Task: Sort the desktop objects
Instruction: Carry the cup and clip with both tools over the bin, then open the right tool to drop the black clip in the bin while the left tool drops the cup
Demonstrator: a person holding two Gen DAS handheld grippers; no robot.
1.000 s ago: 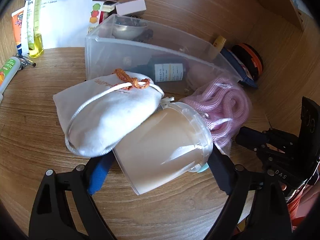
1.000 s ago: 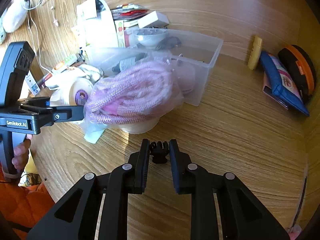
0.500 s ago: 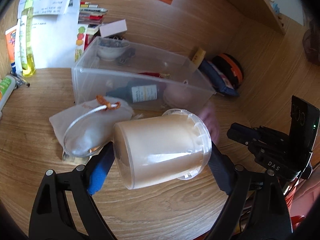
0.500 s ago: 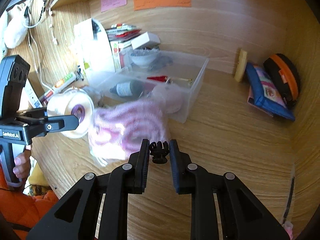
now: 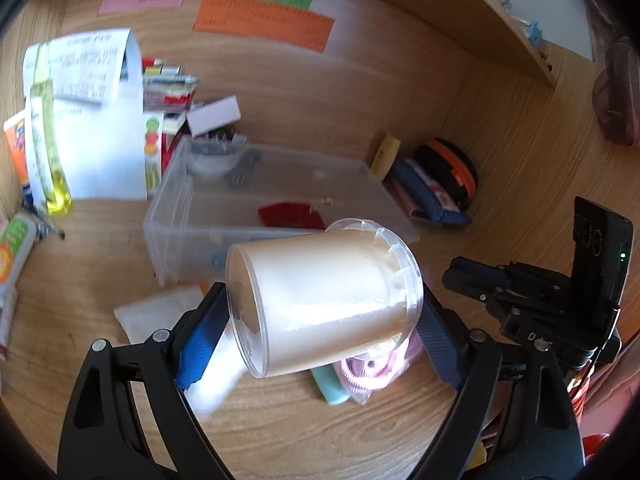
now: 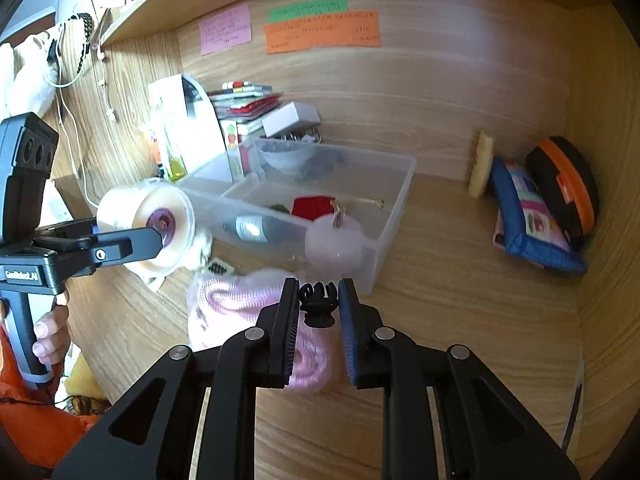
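Observation:
My left gripper [image 5: 320, 312] is shut on a clear plastic tub [image 5: 320, 300] of cream-white stuff, held on its side above the desk. From the right wrist view the tub's lid [image 6: 160, 220] shows a purple sticker. My right gripper [image 6: 318, 296] is shut on a small black claw clip [image 6: 318, 306]. Below it a bag of pink mesh tubing [image 6: 236, 300] lies on the desk. A white drawstring pouch [image 5: 160, 312] lies blurred under the tub. The clear storage bin [image 6: 396, 184] stands behind, holding a dark bottle [image 6: 260, 230], a red item [image 6: 312, 206] and a small bowl [image 6: 286, 156].
A blue pouch [image 6: 532, 220], a black and orange case [image 6: 568, 184] and a yellow item [image 6: 482, 164] lean in the back right corner. Papers, tubes and a yellow bottle [image 5: 52, 152] crowd the back left. Sticky notes [image 6: 320, 32] hang on the back wall under a shelf.
Both grippers have risen. The white pouch and the pink bag, which leaned on the tub, have dropped off it and now lie on the desk.

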